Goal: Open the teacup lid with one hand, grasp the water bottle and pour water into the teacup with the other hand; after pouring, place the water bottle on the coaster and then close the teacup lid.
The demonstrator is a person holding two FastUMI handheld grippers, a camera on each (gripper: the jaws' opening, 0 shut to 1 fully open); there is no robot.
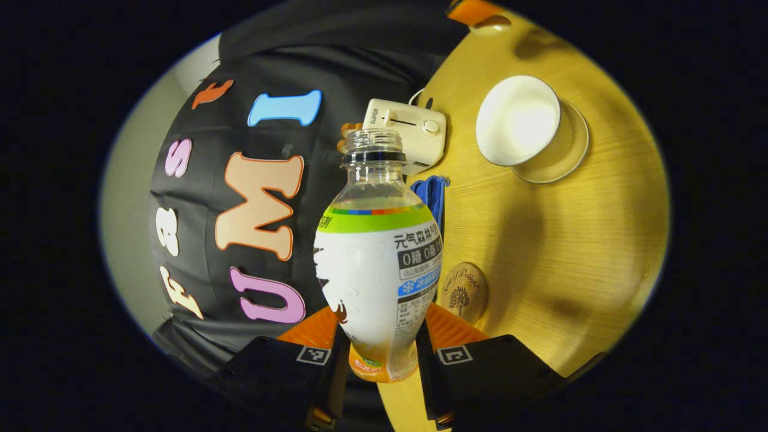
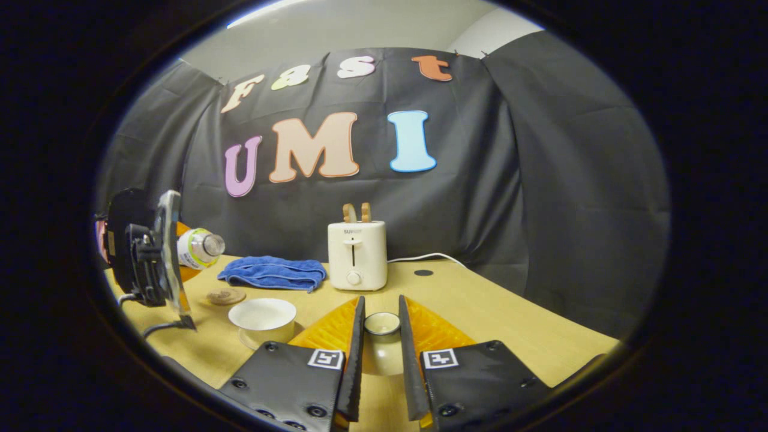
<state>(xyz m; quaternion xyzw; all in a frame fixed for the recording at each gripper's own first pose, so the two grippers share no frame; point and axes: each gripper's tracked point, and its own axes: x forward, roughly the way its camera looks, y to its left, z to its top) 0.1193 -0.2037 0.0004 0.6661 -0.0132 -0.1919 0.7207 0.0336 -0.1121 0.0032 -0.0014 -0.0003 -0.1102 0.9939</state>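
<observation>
One bottle, teacup, lid, coaster, toaster, towel.

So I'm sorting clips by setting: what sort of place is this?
Probably a staged recording booth dressed like a kitchen table, not a real home: a black cloth backdrop hangs behind a light wooden table holding a cream two-slot toaster and a folded blue towel.

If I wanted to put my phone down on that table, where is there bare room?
The widest bare wood on the table lies right of the toaster. It is crowded on the left, where the blue towel, coaster, teacup and bottle-holding left claw cluster.
</observation>
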